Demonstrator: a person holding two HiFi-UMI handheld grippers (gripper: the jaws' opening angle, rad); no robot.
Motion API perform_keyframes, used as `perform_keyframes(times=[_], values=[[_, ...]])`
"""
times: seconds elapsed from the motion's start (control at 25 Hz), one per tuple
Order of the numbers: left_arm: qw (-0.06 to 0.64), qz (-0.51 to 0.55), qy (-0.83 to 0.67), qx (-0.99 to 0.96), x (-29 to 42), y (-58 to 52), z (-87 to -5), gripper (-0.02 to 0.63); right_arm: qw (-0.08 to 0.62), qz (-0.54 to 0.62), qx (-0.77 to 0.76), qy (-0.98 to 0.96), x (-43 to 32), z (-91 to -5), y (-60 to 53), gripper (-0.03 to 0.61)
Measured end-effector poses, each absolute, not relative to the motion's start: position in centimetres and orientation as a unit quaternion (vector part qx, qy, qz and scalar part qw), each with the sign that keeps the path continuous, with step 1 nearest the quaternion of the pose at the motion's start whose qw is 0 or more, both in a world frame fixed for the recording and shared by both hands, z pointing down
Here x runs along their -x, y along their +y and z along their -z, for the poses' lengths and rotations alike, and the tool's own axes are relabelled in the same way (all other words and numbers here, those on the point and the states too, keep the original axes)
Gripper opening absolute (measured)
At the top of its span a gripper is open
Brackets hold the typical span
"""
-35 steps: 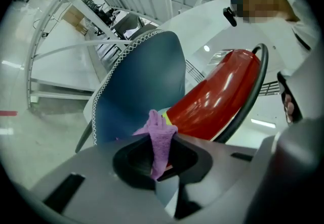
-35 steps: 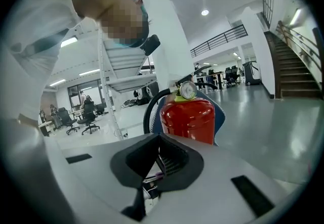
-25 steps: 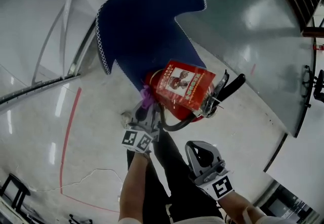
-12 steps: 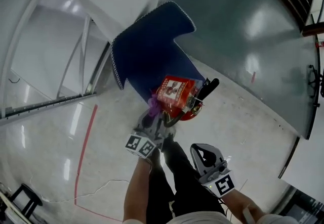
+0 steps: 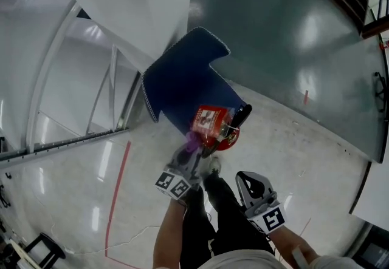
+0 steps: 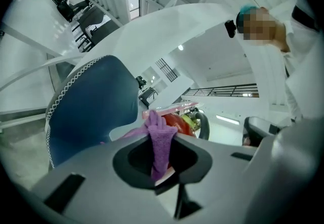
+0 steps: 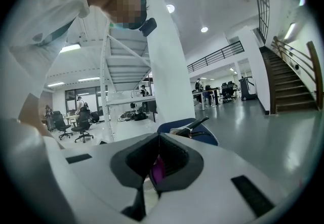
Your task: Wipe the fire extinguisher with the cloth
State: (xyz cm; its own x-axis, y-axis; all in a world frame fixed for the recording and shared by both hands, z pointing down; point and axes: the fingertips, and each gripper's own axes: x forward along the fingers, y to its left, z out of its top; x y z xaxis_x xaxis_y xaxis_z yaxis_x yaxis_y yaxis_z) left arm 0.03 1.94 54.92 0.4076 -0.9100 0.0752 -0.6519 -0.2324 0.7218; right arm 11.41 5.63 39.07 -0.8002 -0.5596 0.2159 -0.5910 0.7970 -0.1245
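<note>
A red fire extinguisher (image 5: 220, 135) stands on the pale floor, seen from above, with a printed label (image 5: 208, 119) and a black handle (image 5: 240, 115). My left gripper (image 5: 189, 151) is shut on a purple cloth (image 5: 193, 140), which lies against the extinguisher's near left side. In the left gripper view the cloth (image 6: 161, 139) sticks up between the jaws of the left gripper (image 6: 162, 153), with the red body (image 6: 178, 123) just behind it. My right gripper (image 5: 248, 184) hangs shut, to the near right of the extinguisher and apart from it. In the right gripper view the right gripper (image 7: 159, 142) points at the black handle (image 7: 196, 124).
A dark blue arrow-shaped mat (image 5: 181, 79) lies on the floor under and behind the extinguisher. A white column (image 5: 159, 3) and white stair frame (image 5: 91, 110) rise at the left. A red line (image 5: 117, 192) is marked on the floor. Dark trouser legs (image 5: 213, 219) are below.
The view has pulled back, so the extinguisher and mat look smaller and more central. The left gripper keeps the cloth at the extinguisher's near left side. The right gripper stays near and apart.
</note>
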Motion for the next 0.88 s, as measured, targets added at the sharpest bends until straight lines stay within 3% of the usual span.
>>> perform_keyframes(times=[0.88], values=[[0.303,0.202,-0.519,-0.773,0.8,3.8,-46.5,0.052,0.091,-0.074,-0.277,-0.954,-9.0,-33.1,6.0,0.014]])
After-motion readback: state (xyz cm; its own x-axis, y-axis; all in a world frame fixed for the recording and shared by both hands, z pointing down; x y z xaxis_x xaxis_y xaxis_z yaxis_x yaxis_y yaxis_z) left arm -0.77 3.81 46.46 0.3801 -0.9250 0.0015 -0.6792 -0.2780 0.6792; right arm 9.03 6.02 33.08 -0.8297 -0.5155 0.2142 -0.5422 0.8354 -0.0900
